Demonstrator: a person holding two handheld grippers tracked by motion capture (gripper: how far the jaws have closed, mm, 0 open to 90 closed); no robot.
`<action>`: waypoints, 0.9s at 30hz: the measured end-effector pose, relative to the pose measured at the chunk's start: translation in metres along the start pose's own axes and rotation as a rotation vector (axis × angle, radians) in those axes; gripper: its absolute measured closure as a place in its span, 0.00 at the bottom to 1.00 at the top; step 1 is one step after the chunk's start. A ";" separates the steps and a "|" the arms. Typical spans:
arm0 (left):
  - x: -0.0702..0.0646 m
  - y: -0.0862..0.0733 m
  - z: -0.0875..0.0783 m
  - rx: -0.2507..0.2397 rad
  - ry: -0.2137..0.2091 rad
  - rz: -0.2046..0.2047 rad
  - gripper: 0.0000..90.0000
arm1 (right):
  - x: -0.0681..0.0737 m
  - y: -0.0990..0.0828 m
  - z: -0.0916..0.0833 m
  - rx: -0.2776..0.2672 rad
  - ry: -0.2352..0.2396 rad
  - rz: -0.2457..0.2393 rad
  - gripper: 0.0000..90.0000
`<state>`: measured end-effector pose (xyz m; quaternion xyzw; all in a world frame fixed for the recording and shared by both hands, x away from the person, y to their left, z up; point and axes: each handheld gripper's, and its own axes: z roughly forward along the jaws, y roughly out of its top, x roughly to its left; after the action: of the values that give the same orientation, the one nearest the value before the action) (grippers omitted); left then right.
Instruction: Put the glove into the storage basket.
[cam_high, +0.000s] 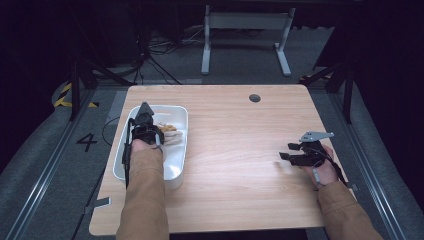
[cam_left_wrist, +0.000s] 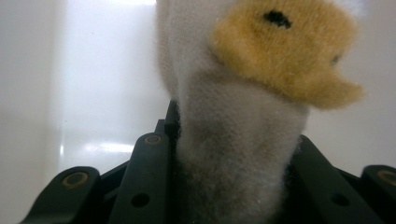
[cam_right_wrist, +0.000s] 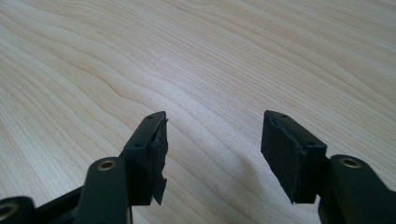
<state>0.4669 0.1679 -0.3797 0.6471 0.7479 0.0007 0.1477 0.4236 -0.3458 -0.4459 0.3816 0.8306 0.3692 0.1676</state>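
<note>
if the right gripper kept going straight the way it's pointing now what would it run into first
Probably nothing soon. The right gripper, jaws open and empty, points left across the bare table. The white bin lies far off that way, though whether it sits exactly in line is unclear.

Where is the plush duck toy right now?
In the high view the plush duck toy sits at the table's left, inside the white tub, clamped in the left claw.

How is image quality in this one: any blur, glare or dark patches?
High view: table evenly lit, surroundings nearly black, slightly soft. Left gripper view: plush toy too close, blurred; white tub wall overexposed with glare streaks. Right gripper view: wood grain sharp, open right tongs cast soft shadows.
</note>
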 end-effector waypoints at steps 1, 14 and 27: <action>0.000 0.000 0.000 0.000 0.000 0.000 0.77 | 0.000 0.000 0.000 0.000 0.000 0.000 0.46; 0.008 -0.006 0.025 0.030 0.021 0.019 0.76 | 0.000 -0.001 0.002 0.010 0.007 0.000 0.46; 0.012 -0.007 0.038 0.066 0.042 0.027 0.73 | -0.001 -0.002 0.004 0.016 0.006 0.002 0.46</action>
<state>0.4673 0.1711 -0.4197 0.6616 0.7417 -0.0087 0.1105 0.4257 -0.3458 -0.4498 0.3828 0.8336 0.3640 0.1615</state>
